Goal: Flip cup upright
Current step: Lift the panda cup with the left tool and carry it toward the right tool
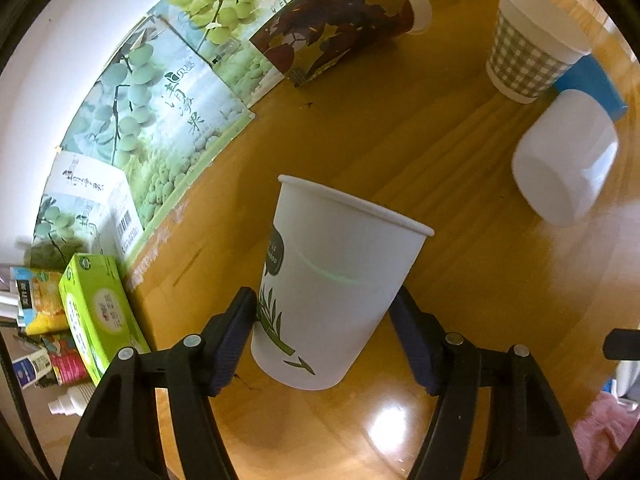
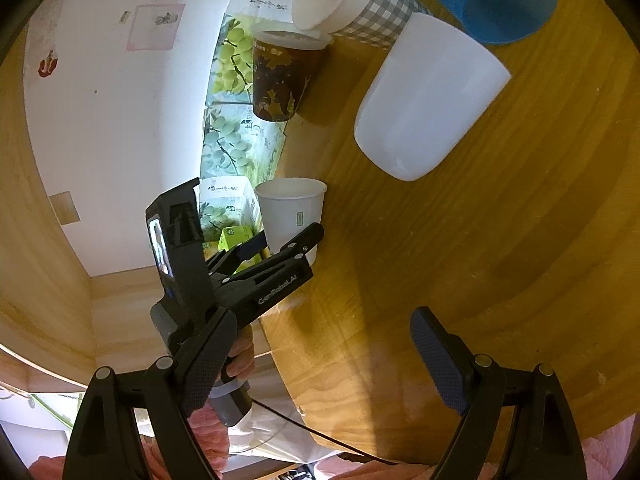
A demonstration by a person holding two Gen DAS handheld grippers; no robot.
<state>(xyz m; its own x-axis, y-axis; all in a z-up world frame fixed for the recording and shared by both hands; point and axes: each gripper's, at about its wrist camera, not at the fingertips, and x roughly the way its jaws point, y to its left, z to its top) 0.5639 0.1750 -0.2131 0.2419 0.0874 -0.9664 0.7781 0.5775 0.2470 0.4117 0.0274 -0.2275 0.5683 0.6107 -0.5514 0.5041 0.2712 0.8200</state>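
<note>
Uprighting looks essentially done in the left wrist view: the white paper cup with green leaf print (image 1: 336,292) stands mouth-up on the round wooden table (image 1: 400,140), between the fingers of the left gripper (image 1: 326,330), which bracket its lower wall; whether they grip or merely touch, I cannot tell. Release and withdrawal remain. Right wrist view alone shows the right gripper (image 2: 324,364) spread wide and empty, well back, plus the cup's open rim (image 2: 291,190) seen from the side.

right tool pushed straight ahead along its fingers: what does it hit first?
Probably the frosted white cup, lying on its side on the wooden table; bare wood sits between it and the open right tool. Depth is unclear, so it may graze the tabletop first.
</note>
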